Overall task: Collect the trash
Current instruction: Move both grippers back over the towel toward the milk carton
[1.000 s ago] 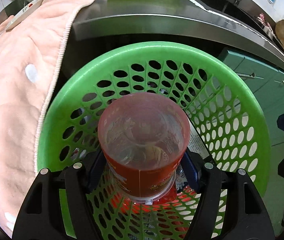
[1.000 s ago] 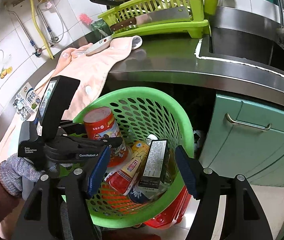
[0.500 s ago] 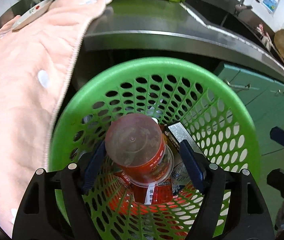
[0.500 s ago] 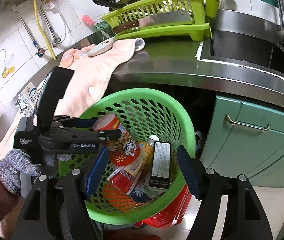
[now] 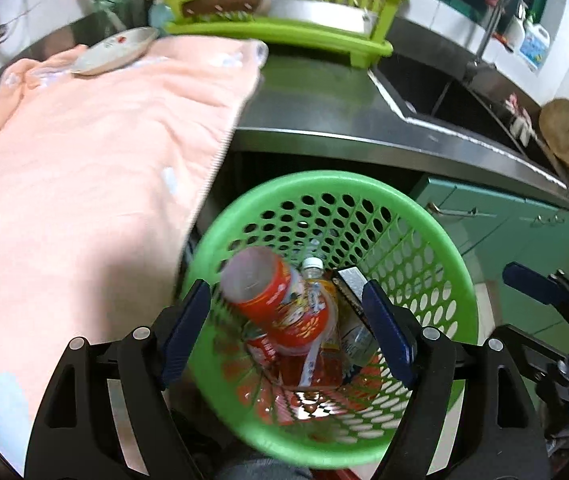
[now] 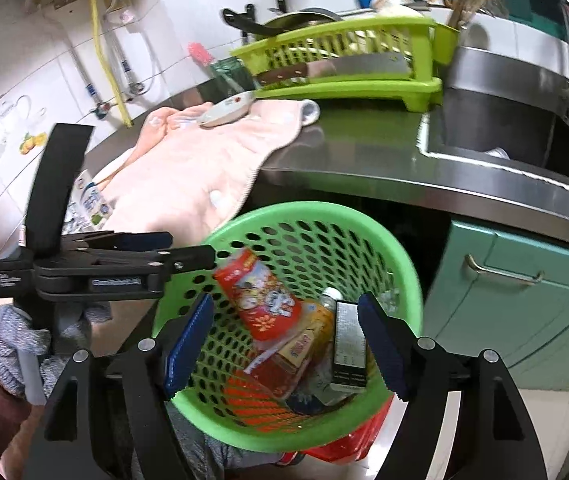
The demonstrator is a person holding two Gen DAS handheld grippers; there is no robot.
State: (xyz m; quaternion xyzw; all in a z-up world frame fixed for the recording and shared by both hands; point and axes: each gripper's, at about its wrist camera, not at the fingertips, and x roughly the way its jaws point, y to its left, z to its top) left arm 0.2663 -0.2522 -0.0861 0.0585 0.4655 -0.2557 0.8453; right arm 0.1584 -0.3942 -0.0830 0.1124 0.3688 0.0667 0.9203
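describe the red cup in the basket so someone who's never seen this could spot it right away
Find the green basket full of holes, on the floor below the steel counter. Inside, on the side nearest the pink towel, a red cup leans tilted on the other trash. It alone is a wide cup with cartoon print; its neighbours are a capped bottle and a dark flat box.

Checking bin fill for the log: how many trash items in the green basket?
4 visible: red cup tilted on top, bottle under it, dark box at right, red wrapper beneath. Basket bottom is cluttered; more may be hidden.
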